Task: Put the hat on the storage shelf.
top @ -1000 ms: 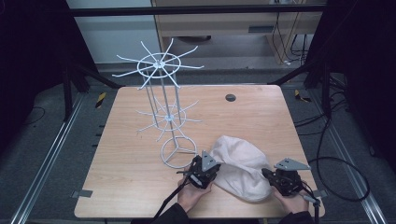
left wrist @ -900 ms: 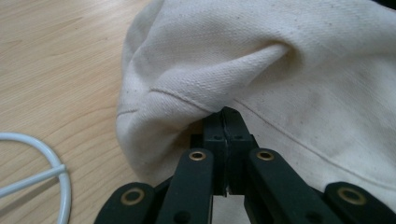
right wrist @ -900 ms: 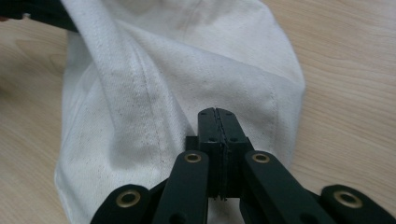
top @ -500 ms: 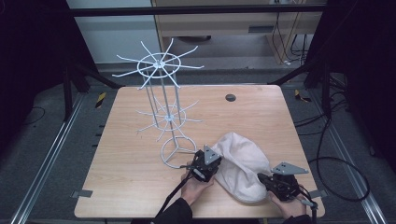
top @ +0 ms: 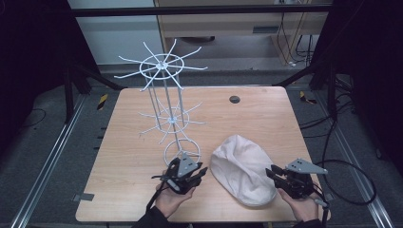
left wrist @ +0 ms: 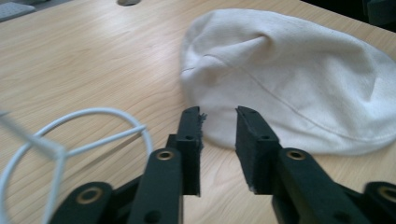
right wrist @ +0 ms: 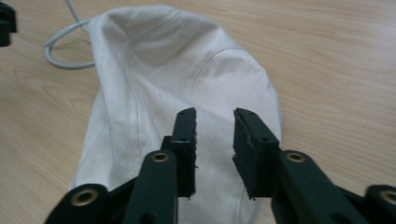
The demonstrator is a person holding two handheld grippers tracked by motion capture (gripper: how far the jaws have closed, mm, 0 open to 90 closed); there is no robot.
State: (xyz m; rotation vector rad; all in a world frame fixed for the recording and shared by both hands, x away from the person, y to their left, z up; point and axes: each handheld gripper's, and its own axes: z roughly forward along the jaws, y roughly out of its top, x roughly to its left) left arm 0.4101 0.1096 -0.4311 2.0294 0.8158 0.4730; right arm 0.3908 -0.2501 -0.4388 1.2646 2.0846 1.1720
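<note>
Both tongs, the left gripper (top: 202,172) and right gripper (top: 271,173), had just parted, empty beside the cap (top: 244,168). Regripping called for pinching its rim squarely from both sides.

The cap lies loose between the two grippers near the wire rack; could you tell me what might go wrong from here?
1. The left gripper, jaws just opened and holding nothing, sits beside the rack's base ring; a careless swing could tip the tall rack.
2. The limp cap may sag or slip if the right gripper pinches one edge.
</note>
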